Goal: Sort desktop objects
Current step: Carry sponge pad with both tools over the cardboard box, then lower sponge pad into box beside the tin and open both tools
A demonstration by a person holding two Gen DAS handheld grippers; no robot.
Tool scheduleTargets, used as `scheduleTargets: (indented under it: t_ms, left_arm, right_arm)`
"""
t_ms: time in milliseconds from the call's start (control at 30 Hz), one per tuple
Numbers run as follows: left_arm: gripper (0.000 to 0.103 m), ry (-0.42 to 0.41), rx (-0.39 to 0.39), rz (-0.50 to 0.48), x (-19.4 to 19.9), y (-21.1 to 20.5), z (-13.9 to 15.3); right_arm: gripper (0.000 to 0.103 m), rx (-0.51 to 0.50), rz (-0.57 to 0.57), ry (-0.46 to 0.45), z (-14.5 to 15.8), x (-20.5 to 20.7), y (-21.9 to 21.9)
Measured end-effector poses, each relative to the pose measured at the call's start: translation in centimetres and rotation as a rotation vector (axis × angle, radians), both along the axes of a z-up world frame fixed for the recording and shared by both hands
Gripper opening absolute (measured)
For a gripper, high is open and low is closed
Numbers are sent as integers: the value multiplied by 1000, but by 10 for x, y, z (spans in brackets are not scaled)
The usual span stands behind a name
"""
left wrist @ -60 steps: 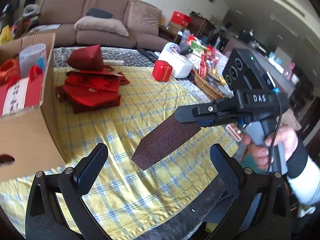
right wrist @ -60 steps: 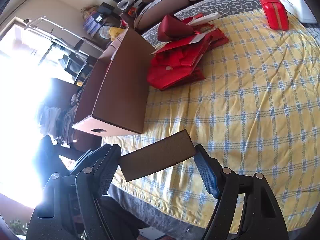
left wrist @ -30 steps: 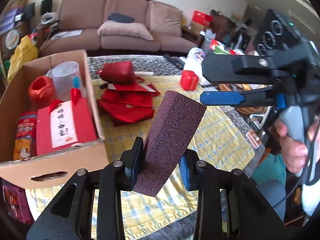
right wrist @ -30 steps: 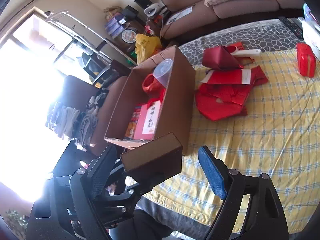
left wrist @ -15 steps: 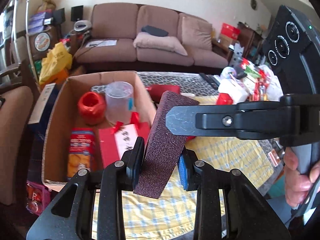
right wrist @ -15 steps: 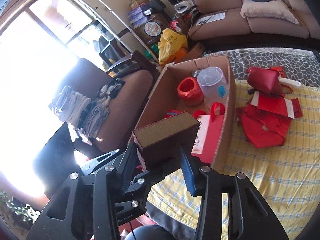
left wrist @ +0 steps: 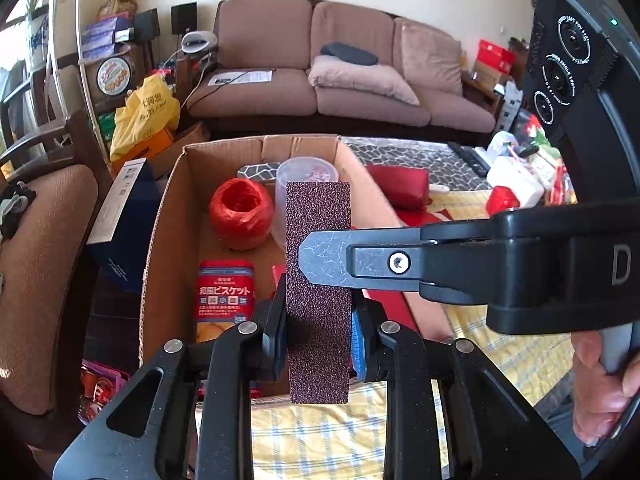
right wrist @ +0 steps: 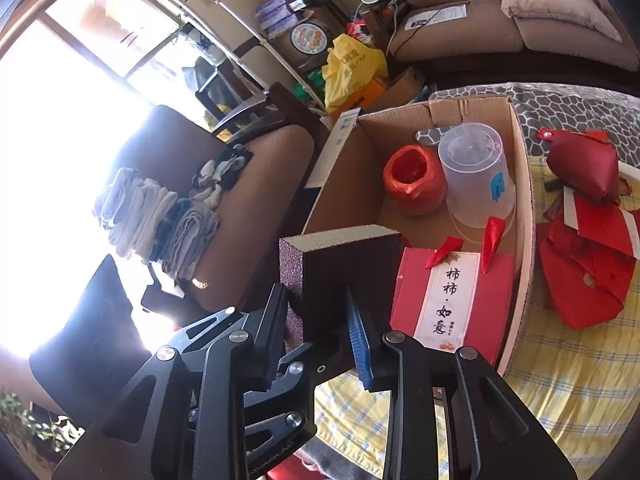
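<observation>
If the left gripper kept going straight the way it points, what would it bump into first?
Probably the inside of the cardboard box. The left gripper, shut on the brown sanding block, aims down at the red gift box, though depth is hard to judge.

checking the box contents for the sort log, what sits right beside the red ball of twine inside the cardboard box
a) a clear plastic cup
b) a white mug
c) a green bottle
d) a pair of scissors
a: in the right wrist view a clear plastic cup stands right next to the red ball of twine at the far end of the cardboard box; no bottle, mug or scissors show in it.
</observation>
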State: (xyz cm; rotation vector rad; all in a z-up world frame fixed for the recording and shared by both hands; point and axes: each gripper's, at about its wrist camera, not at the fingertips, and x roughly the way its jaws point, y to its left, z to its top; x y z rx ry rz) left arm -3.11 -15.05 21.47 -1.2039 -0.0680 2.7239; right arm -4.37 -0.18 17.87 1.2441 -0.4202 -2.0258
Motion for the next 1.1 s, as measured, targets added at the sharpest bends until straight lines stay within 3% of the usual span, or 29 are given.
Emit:
scheduleTargets:
  t_ms: [400, 700, 767, 833, 1000, 1100]
  left_arm:
    - [23, -129, 13, -12, -35, -38, -40]
    - [23, -259, 22, -51, -42, -37, -76]
    - [31, -271, 19, -48, -41, -36, -78]
    - [59, -267, 28, -37, -38, -39, -76]
    - [63, -242, 56, 4, -32, -52, -65]
    - [71, -225, 80, 29, -27, -59, -58]
  right_arm:
    - [31, -5, 17, -105, -46, -42, -35]
    - [32, 57, 18, -190, -83, -54, -41]
    - [34, 64, 23, -208, -89, -53, -41]
    - [34, 100, 12, -200, -89, -51, -41]
    - [34, 103, -9, -188, -84, -49, -32]
    - [34, 110, -14, -171, -76, -45, -28]
